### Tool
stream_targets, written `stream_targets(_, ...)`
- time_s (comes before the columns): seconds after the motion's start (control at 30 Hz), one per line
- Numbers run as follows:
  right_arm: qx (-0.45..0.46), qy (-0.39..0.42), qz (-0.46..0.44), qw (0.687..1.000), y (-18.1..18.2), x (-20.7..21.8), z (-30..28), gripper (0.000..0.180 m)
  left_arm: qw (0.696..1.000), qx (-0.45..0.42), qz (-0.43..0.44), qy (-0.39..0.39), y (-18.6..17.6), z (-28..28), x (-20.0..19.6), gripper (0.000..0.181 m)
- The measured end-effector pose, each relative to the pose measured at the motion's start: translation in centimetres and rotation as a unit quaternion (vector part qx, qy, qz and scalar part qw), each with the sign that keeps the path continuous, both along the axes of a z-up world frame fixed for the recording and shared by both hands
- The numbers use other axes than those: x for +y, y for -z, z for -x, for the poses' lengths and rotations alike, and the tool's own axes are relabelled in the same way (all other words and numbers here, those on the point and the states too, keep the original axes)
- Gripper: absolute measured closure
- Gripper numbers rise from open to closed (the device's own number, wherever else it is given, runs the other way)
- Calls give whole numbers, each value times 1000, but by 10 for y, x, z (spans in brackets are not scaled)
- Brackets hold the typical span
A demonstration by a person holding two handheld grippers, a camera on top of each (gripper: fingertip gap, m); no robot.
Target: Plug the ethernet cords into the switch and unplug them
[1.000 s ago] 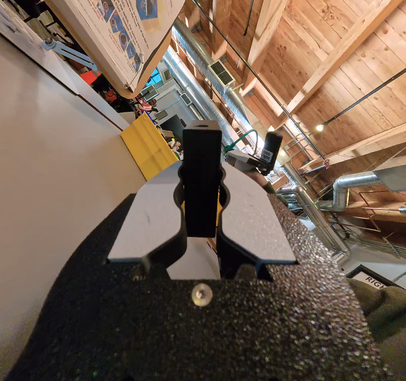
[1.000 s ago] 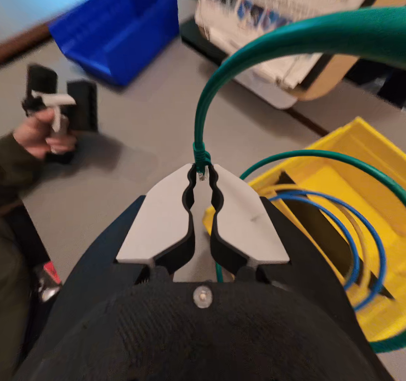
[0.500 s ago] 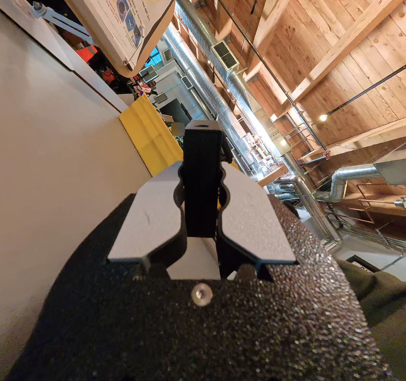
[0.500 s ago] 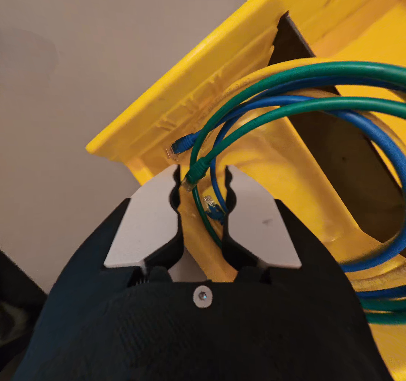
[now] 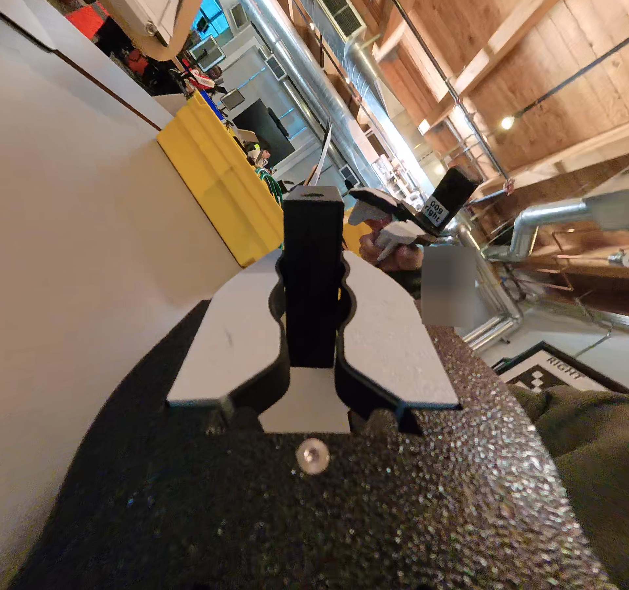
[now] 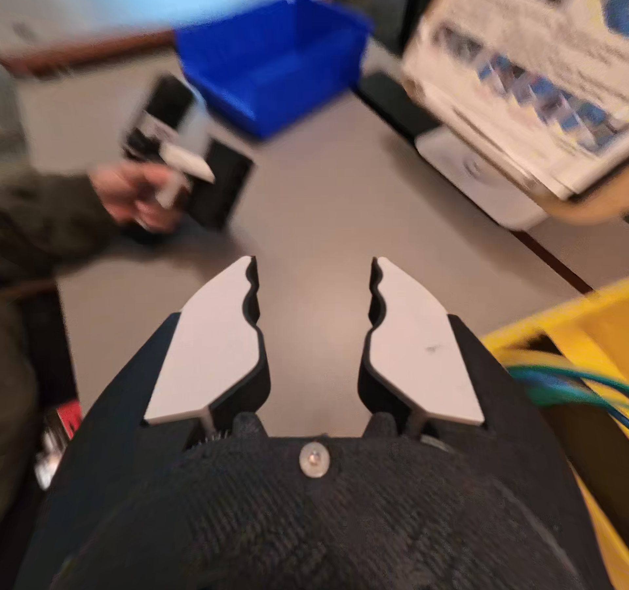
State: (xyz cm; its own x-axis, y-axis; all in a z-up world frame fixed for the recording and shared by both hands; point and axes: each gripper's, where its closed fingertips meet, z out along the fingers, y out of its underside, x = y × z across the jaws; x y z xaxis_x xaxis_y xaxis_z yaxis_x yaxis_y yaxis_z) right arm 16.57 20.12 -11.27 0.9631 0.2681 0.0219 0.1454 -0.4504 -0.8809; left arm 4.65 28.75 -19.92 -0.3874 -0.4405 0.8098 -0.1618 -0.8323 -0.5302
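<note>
My left gripper is shut on the black switch, a narrow black box held upright between the fingers. In the right wrist view the switch shows blurred at the left, held by the other gripper in a hand. My right gripper is open and empty above the grey table. It also shows in the left wrist view, beyond the switch. Green, blue and yellow ethernet cords lie coiled in the yellow bin at the right.
A blue bin stands at the back of the table. A white board with printed pictures leans at the back right. The yellow bin stands beyond the left gripper. A person's olive sleeve is at the left.
My right gripper has let go of the green cord in the yellow bin, opened wide, and swung back up and left over the table. The left gripper keeps its hold on the switch.
</note>
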Motion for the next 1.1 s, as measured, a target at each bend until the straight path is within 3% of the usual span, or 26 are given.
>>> stream_targets(0.07,89,-67,-63,992,-1,21,48,126,998,-15,-55,14,-8,-1,-9,154)
stream_targets(0.13,150,-138,-70,977,10,35,85,122,993,-33,-109,33,-17,2,-21,154)
stream_targets(0.27,165,-198,-105,961,24,59,120,119,975,-84,-192,79,-37,15,-39,154)
stream_targets(0.43,210,-268,-160,927,6,56,148,141,947,-125,-278,105,-48,27,-51,154)
stream_targets(0.5,202,-276,-155,927,8,55,153,151,944,-125,-289,98,-47,26,-50,154)
stream_targets(0.73,187,-235,-139,944,14,61,150,153,939,-117,-317,56,-47,23,-39,153)
stream_targets(0.87,124,-184,-142,965,9,63,122,152,941,-84,-326,-18,-43,17,-20,133)
stream_targets(0.93,69,-128,-137,980,-5,64,82,153,934,-73,-348,-34,-38,19,-14,133)
stream_targets(1.03,-94,-7,-93,991,-33,59,-8,153,934,-65,-349,-31,-36,20,-14,136)
stream_targets(1.1,-231,53,-25,971,-49,51,-74,153,941,-72,-330,-29,-38,19,-14,140)
